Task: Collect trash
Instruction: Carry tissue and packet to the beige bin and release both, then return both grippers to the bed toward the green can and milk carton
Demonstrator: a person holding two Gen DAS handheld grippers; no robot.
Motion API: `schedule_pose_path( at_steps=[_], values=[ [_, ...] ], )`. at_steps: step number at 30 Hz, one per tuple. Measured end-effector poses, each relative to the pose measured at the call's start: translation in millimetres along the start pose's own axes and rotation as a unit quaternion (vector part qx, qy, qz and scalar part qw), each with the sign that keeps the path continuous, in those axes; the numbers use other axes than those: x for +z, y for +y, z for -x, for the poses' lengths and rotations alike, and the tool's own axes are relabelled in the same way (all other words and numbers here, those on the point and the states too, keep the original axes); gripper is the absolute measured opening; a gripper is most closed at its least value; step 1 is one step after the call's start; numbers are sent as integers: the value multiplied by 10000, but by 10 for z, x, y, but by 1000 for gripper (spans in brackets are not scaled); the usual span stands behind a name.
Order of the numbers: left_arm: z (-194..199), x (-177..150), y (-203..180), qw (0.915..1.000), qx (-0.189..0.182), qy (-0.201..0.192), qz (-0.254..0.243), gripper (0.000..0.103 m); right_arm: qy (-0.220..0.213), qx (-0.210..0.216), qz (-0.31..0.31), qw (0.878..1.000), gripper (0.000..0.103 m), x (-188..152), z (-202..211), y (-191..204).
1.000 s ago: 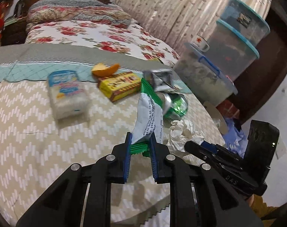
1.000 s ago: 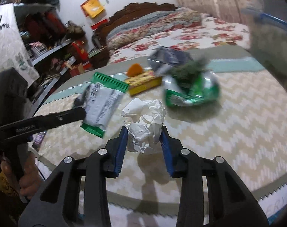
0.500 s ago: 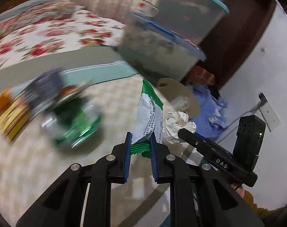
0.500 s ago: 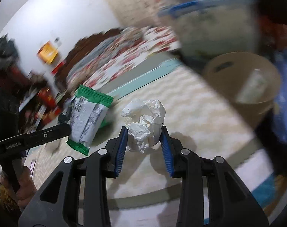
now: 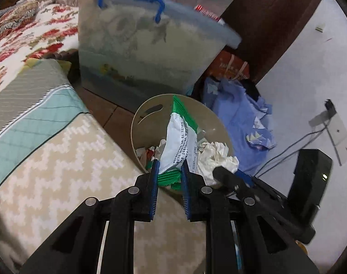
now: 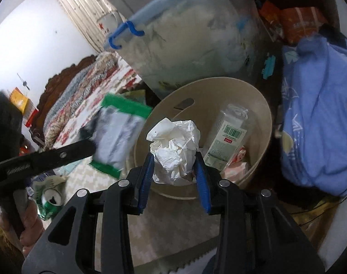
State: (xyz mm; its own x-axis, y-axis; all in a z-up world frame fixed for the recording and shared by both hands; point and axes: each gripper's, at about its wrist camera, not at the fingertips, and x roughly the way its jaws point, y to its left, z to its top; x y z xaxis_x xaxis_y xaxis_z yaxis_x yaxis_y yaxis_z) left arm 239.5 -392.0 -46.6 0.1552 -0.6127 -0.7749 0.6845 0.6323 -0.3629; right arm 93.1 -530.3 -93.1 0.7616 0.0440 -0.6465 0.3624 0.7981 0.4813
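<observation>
Left claw (image 5: pixel 170 171) clamped on green-and-white snack wrapper (image 5: pixel 180 141), held upright over near rim of beige bin (image 5: pixel 137 123). Right claw (image 6: pixel 174 159) clamped on crumpled white paper ball (image 6: pixel 175 146), also hanging over bin's near rim, not yet let go. Both pieces carried to the drop point; release looks like the step in hand.

Bin on the floor just off the bed's (image 5: pixel 59 171) corner, already holding trash: clear plastic bottle with barcode label (image 6: pixel 228 137) leaning on the far wall, pinkish wrappers (image 6: pixel 237 166) at the bottom, more scraps too small to name. Judged partly done, with these two drops pending.

Still left: crushed green can (image 6: pixel 49 201) on the zigzag cover near the bed's edge, seen in right view. Other leftovers on the bed cannot be told from here.

Behind bin, lidded translucent storage tub (image 5: pixel 146 52) with blue handle, contents cloudy, unreadable. Blue cloth (image 6: pixel 317 118) heaped beside bin.
</observation>
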Motion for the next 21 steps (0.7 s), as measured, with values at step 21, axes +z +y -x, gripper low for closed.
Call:
schedule_pose_path(
  at_steps=[21],
  values=[
    [1323,-557,41,9895,309,-1405,107,56,-145,588,58,9981,56,-97,133,458]
  ],
)
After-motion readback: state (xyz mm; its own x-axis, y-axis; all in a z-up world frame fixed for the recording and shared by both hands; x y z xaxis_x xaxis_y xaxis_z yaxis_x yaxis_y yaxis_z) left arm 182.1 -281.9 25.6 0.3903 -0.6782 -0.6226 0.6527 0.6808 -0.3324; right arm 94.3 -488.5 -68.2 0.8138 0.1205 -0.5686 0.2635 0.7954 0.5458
